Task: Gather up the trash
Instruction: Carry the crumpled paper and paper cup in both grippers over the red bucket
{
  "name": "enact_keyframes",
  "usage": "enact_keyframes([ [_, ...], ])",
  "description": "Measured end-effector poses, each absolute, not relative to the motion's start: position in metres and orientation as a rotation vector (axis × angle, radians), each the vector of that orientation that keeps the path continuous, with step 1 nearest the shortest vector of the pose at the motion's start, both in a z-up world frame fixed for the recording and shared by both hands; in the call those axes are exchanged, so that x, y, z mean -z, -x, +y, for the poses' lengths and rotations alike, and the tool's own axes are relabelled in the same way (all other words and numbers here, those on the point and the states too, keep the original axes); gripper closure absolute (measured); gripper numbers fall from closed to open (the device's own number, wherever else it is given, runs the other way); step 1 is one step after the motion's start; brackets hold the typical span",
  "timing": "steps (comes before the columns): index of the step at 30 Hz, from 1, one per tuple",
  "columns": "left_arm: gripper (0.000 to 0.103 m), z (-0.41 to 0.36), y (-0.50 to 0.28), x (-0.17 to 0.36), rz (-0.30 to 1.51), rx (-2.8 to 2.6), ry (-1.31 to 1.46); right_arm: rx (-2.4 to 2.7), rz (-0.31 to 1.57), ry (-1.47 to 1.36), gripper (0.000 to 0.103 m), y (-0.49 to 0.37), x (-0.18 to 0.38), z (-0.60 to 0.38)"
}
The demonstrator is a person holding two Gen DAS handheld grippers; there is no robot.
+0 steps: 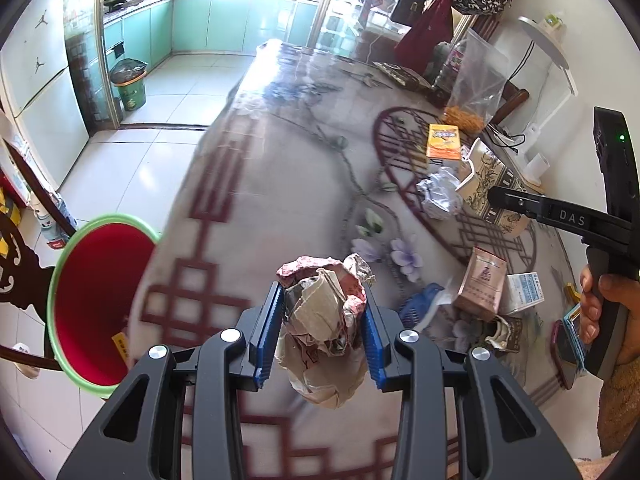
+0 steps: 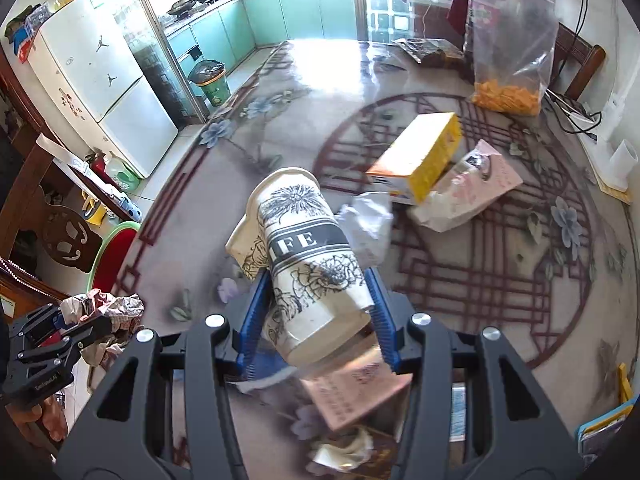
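Carry-to-bin step: the left gripper [image 1: 323,312] clenches a crumpled wrapper [image 1: 325,304] above the table edge, the red bin [image 1: 100,304] at nine o'clock; the right gripper [image 2: 316,312] grips a paper cup [image 2: 308,264], needing transfer leftward next

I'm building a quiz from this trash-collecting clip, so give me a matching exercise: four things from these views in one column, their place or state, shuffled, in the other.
Things:
1. crumpled paper wad
2. paper cup
3. red bin
4. clear plastic bag

Places or states:
A. upright at the far end of the table, orange snacks at its bottom
B. pinched in the left gripper
C. beside the table's left edge, open
D. gripped on its side in the right gripper, mouth pointing away

Pairs: 1-B, 2-D, 3-C, 4-A
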State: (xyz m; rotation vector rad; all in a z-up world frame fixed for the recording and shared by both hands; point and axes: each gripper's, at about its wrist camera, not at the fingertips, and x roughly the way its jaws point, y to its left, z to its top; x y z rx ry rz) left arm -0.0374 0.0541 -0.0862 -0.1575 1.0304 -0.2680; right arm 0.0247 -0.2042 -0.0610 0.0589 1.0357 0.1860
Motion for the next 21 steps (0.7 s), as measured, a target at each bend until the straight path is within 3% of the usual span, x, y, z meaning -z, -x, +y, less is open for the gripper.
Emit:
enact_keyframes([
  [21,0.069,0.157,0.018,0.090,1.027,0.328,0.129,-0.157,1.034,-0.075,0.056,-0.011,0.056,-0.084],
])
